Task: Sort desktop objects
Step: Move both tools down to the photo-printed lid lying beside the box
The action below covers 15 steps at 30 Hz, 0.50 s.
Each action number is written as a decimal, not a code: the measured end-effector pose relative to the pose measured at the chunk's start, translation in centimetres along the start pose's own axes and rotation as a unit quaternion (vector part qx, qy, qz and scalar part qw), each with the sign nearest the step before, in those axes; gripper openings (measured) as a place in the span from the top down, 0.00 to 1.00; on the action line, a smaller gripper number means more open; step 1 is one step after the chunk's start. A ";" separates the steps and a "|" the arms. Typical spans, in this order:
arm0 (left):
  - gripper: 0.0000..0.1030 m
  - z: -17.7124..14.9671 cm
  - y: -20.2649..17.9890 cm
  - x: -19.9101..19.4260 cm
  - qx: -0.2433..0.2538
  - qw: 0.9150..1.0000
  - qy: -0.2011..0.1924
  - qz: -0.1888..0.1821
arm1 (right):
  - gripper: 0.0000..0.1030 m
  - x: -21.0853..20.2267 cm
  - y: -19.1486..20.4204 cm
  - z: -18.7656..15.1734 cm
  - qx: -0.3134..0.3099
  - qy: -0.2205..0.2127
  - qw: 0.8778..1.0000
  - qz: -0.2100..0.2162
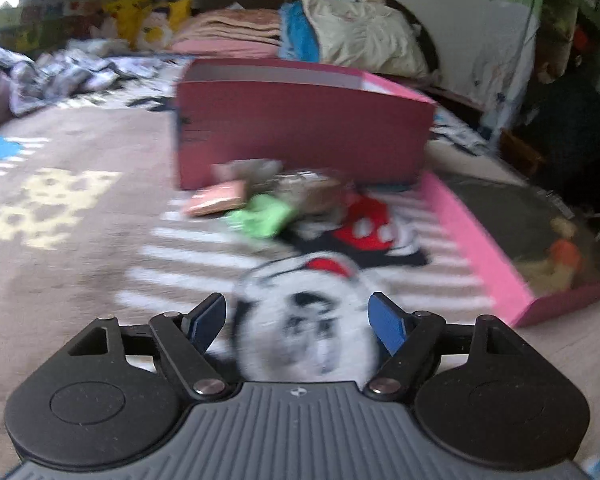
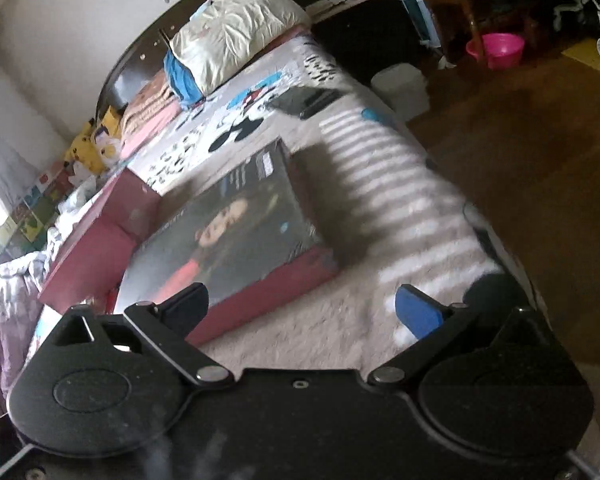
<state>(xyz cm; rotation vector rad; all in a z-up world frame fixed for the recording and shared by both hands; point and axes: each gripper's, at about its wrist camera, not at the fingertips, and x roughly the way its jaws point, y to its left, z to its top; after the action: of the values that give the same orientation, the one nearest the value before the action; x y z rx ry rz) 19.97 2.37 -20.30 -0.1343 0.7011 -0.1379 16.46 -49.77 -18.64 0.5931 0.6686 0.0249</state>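
No legible text, frames blurred. Left hand-held gripper (image 1: pixel 298 320) spread, empty; right hand-held gripper (image 2: pixel 300 312) spread near box lid (image 2: pixel 236 232).

The blanket (image 1: pixel 80 208) is soft, fuzzy cloth, the red box (image 1: pixel 300 128) looks like smooth matt cardboard, its flat lid (image 2: pixel 236 224) has a shiny picture top, the pillow (image 2: pixel 236 28) is shiny wrinkled cloth, and the floor (image 2: pixel 540 168) looks like smooth brown wood.
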 end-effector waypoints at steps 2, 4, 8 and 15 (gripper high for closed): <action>0.24 0.6 -1.2 1.0 -0.014 1.000 0.006 -0.027 | 0.02 0.8 0.0 0.8 -0.009 -0.009 1.000 -0.003; 0.24 1.3 -2.4 2.0 -0.028 0.998 0.011 -0.054 | 0.02 1.9 0.5 1.7 -0.024 -0.013 1.000 -0.007; 0.24 2.5 -4.8 4.0 -0.056 0.992 0.023 -0.107 | 0.02 4.5 1.2 2.6 -0.049 -0.005 0.999 -0.004; 0.24 3.0 -9.2 7.8 -0.062 0.984 0.043 -0.163 | 0.02 8.1 1.8 3.2 -0.090 0.006 0.996 -0.029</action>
<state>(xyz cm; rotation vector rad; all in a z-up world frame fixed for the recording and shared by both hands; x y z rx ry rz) 27.01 -7.75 -21.41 -0.3649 0.7710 -0.4163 25.03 -48.22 -20.33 0.4003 0.6867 0.0345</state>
